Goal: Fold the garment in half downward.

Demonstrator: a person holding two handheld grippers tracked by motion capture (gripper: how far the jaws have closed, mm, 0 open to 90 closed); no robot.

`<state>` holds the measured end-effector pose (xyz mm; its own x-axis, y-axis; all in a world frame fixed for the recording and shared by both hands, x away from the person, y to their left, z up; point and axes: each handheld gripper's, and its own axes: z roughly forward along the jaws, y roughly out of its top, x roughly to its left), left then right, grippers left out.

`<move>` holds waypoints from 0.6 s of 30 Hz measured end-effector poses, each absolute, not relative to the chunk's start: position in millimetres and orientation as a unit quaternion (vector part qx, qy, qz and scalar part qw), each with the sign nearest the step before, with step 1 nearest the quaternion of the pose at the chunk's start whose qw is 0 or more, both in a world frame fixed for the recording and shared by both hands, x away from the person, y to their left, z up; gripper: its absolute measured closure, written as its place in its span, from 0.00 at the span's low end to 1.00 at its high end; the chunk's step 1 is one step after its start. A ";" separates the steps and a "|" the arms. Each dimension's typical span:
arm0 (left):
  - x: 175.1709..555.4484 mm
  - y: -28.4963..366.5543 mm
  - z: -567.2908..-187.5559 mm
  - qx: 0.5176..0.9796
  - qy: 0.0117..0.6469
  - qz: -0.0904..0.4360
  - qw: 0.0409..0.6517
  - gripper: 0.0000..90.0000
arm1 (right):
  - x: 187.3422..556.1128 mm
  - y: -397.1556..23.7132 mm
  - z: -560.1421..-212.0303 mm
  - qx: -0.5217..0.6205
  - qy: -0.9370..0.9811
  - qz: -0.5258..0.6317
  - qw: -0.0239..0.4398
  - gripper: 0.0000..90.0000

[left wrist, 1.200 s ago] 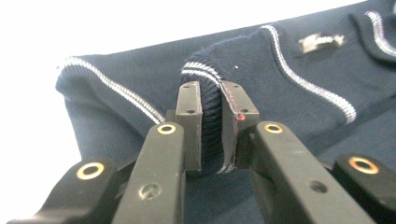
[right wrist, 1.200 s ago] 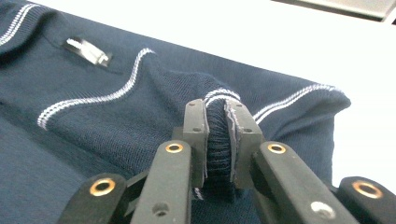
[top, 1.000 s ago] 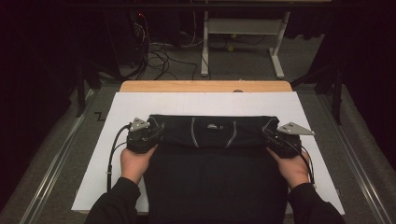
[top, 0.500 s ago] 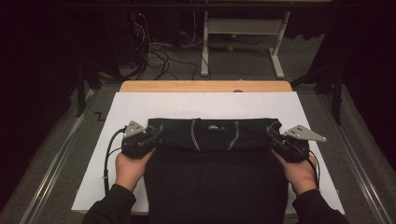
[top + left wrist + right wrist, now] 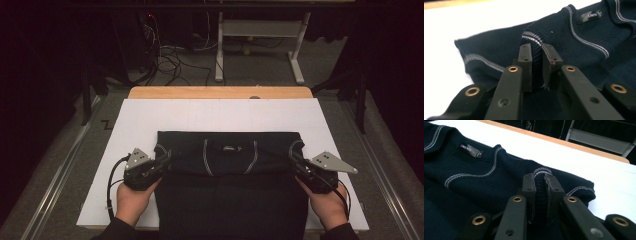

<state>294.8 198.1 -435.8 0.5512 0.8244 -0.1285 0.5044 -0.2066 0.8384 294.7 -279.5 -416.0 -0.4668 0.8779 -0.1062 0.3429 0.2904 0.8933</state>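
High view: the dark navy knitted sweater (image 5: pixel 230 195) runs past the bottom edge, so its hem is cut off; the small label at its collar (image 5: pixel 230 148) is too small to read. Both forearms of the person are cropped by the same edge. Left gripper view: the ribbed fold of knit pinched between the black fingers (image 5: pixel 525 62) hides its lower part behind them, and the sweater continues beyond the right and top edges. Right gripper view: the sweater is cut off at the left edge; the far corner of the white-covered tabletop (image 5: pixel 604 167) is cropped at the right.
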 end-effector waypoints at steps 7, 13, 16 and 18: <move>285.7 201.1 -441.8 0.758 0.440 0.167 0.452 0.83 | 279.8 -280.1 -424.2 0.411 0.742 0.429 0.310 0.90; 271.6 203.6 -439.8 0.757 0.434 0.168 0.458 0.85 | 266.3 -281.5 -426.3 0.412 0.739 0.435 0.307 0.90; 264.5 206.4 -439.3 0.754 0.434 0.174 0.461 0.89 | 259.9 -282.1 -426.3 0.411 0.739 0.436 0.309 0.90; 261.6 206.5 -441.0 0.757 0.433 0.177 0.456 0.92 | 257.0 -283.8 -427.4 0.411 0.739 0.437 0.307 0.90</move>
